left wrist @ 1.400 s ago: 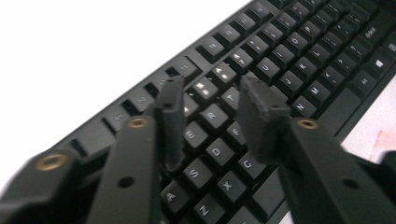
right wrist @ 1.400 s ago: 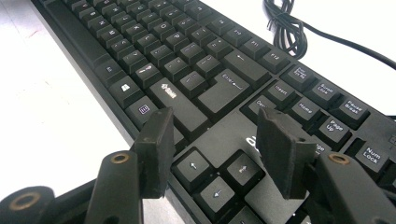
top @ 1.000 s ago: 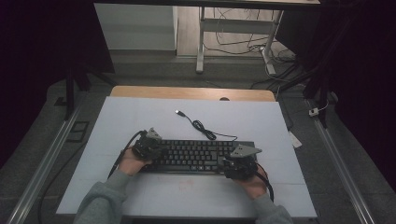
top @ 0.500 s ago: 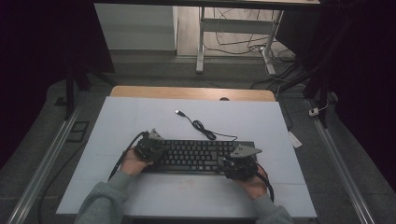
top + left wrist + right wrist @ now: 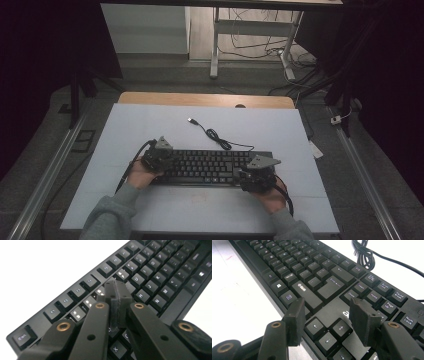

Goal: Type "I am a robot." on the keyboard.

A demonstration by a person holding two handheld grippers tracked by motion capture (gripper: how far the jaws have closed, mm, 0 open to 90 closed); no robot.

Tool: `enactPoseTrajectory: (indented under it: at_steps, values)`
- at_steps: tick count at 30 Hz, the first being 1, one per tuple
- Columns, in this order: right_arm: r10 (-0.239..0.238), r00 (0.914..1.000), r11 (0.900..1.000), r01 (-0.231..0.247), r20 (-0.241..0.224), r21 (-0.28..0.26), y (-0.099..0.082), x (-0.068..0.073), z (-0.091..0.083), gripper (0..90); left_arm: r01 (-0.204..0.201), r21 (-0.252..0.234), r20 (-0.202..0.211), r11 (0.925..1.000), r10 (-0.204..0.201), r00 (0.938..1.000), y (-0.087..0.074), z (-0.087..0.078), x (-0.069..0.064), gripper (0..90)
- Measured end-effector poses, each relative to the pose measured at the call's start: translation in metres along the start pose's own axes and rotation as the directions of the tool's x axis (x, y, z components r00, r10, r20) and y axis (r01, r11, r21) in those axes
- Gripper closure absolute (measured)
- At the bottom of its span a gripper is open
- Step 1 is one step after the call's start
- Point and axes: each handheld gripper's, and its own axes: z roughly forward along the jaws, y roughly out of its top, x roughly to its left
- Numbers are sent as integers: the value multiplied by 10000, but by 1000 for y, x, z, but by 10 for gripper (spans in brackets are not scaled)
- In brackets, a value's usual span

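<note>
Left gripper (image 5: 117, 305), jaws pressed together, could mash neighbouring keys on the keyboard (image 5: 210, 166); right gripper (image 5: 327, 315) (jaws spread) might snag arrow keys.

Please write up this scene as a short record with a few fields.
work surface: white table
main item: black keyboard, lying flat, long side across the table
cable: black, coiled behind the keyboard, plug end loose on the table
left gripper: fingers shut, tips over the keys at the keyboard's left part; contact with a key cannot be told
right gripper: fingers apart, over the arrow keys, nothing between them
hands: one at each end of the keyboard
</note>
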Motion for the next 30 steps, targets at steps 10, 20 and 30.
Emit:
enactPoseTrajectory:
  at_steps: [10, 20, 30]
  values:
    - [28, 10000, 10000, -29, -61, -88, 0, 0, 0, 470, 465, -614, -220, 9970, -479, 9986, -6, -21, -2, 538]
    - [-61, 10000, 10000, 60, -75, -67, 0, 1, 0, 470, 900, -772, -292, 9929, -925, 9953, -14, -30, 3, 375]
    - [-75, 9999, 9998, 73, -125, -175, 1, 1, 0, 470, 933, -778, -226, 9926, -953, 9952, -15, -30, 6, 343]
